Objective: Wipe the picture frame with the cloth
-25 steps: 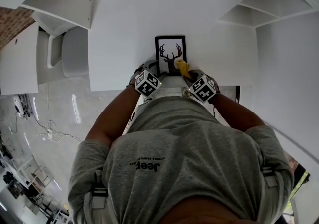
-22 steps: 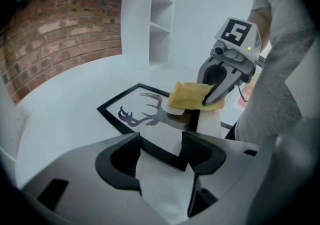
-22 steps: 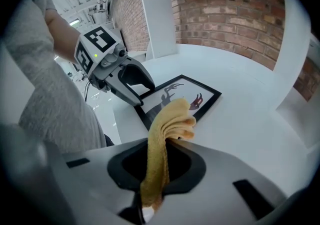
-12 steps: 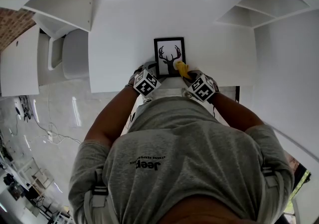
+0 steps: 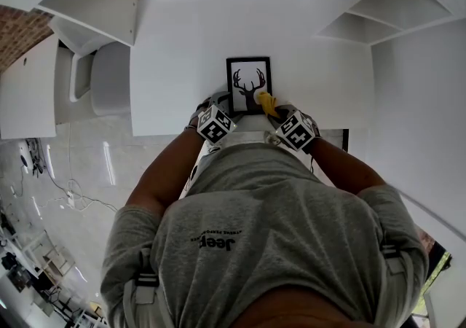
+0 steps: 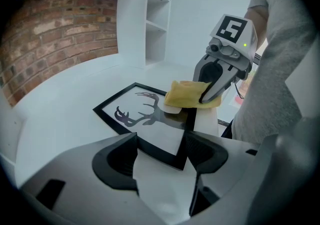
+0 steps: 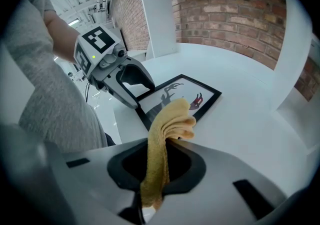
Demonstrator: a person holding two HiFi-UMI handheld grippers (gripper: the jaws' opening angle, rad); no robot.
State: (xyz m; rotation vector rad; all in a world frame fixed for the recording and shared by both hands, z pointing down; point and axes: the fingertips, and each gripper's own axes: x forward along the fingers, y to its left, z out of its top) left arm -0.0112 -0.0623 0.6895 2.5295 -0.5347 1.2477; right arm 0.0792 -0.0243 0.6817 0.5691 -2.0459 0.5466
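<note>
two grippers are at work on the white table. the left gripper has its jaws spread wide; they have just been opening, then eased in a touch. the near corner of the black-edged rectangular picture frame with a stag silhouette print lies in the gap, and neither pad presses on it, so it grips nothing. the right gripper is clamped on a folded yellow cloth, whose free end bunches out ahead of the jaws and rests on the near right part of the frame. the frame lies flat near the table's front edge, just ahead of both grippers.

the wipe looks to be under way at that near right corner. the far half of the glass and the left and far borders lie beyond the cloth, so i judge most of the surface is left to cover, though no marks show what has been cleaned.
</note>
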